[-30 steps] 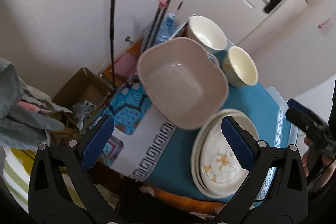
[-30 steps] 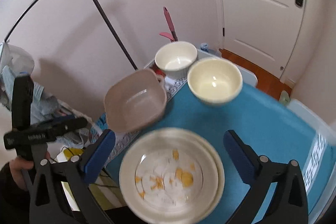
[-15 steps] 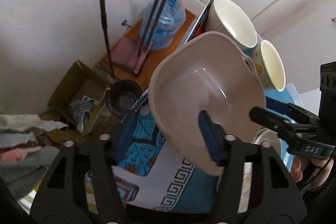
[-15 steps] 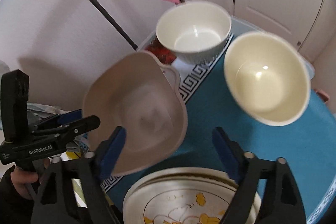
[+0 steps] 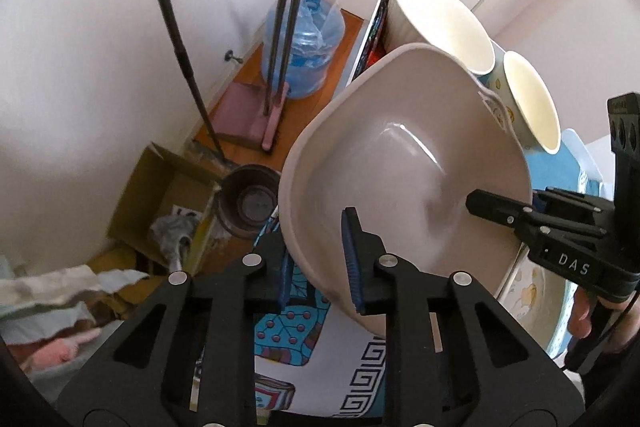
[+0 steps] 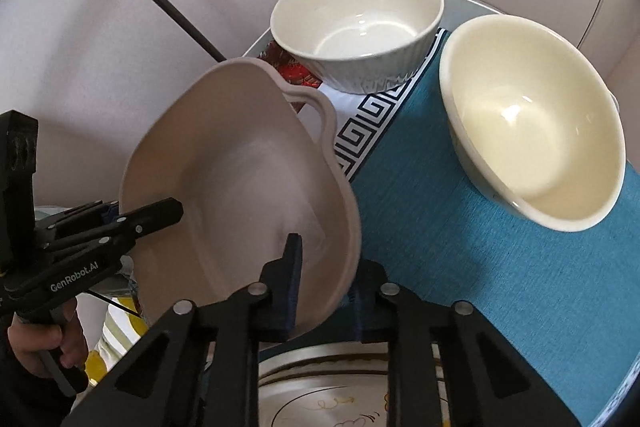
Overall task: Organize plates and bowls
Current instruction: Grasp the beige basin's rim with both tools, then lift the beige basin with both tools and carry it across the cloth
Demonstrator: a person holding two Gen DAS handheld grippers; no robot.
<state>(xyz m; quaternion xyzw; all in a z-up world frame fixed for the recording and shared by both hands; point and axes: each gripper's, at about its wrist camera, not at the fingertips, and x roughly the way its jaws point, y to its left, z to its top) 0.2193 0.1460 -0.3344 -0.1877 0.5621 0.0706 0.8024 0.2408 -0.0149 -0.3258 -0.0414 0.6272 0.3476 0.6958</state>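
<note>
A beige squarish bowl [image 5: 400, 167] with a looped handle sits at the left edge of the teal tablecloth [image 6: 480, 267]. My left gripper [image 5: 318, 267] is shut on its near rim, one pad inside and one outside. My right gripper [image 6: 324, 291] has its jaws closing on the opposite rim of the beige bowl [image 6: 240, 167], with the wall pinched between the pads. Behind it stand a white ribbed bowl [image 6: 360, 19] and a cream bowl [image 6: 532, 131]. A stack of patterned plates [image 6: 340, 399] lies under the right gripper.
Past the table's edge on the floor are a blue water bottle [image 5: 304, 39], pink-handled cleaning tools [image 5: 280, 27], a dark bucket [image 5: 248, 203] and an open cardboard box [image 5: 160, 195]. A black pole [image 5: 172, 27] slants up the wall. Clothes [image 5: 60, 291] are heaped at lower left.
Both grippers came down onto the beige bowl and went from wide open to closed on opposite sides of its rim. The plates slid out to the edge of both views.
</note>
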